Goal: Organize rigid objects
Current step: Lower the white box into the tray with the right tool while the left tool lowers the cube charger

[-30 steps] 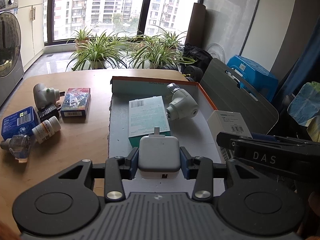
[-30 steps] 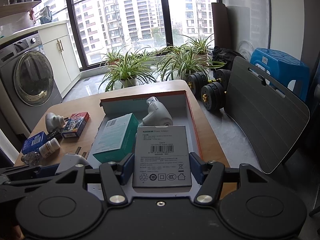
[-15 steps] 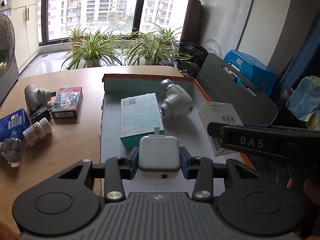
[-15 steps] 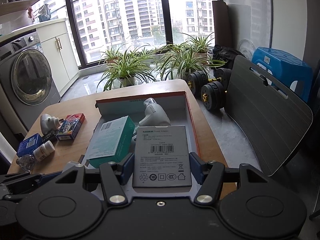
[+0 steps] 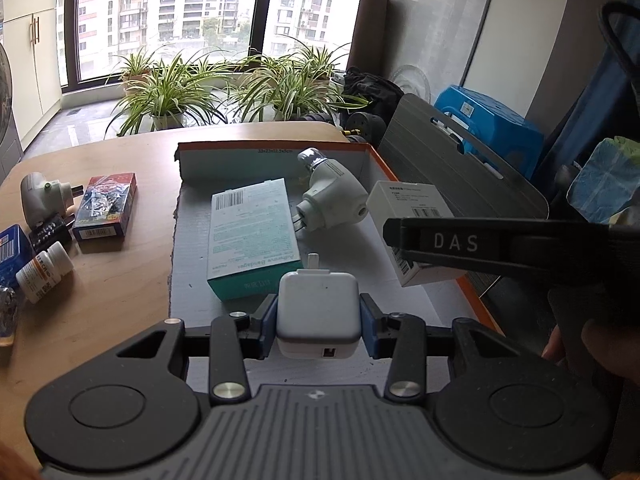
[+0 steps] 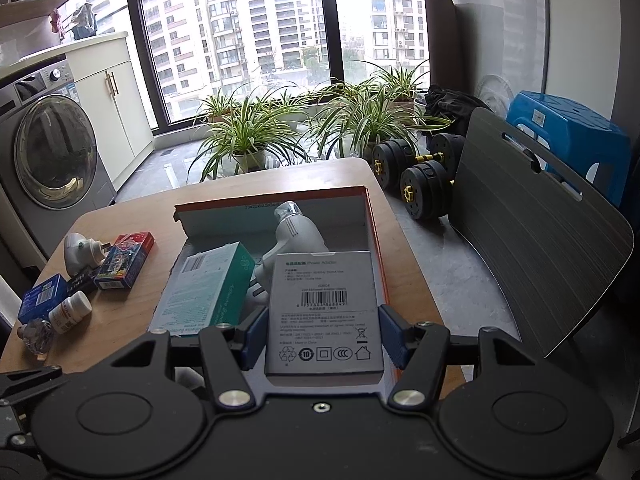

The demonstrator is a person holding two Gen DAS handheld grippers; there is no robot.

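My left gripper [image 5: 318,322] is shut on a white USB charger [image 5: 318,312], held over the near end of the shallow orange-edged cardboard box [image 5: 240,156]. In the box lie a teal bandage carton [image 5: 252,232] and a white plug-in device [image 5: 334,200]. My right gripper [image 6: 324,338] is shut on a white power adapter box [image 6: 324,312], held over the box's right side [image 6: 374,240]; from the left wrist view that adapter box [image 5: 408,204] shows behind the right gripper's black arm [image 5: 500,246].
On the wooden table [image 5: 120,280] left of the box lie a red card box [image 5: 106,206], another white plug-in device [image 5: 38,196], a blue box [image 5: 12,246], a small black item [image 5: 50,232], a white pill bottle [image 5: 44,272] and a clear bulb-like object [image 6: 38,334]. A grey chair back [image 6: 532,248] stands right.
Both grippers have shifted rightward and a little forward over the box, each keeping its hold. The loose objects on the table have slid toward the left edge of both views.
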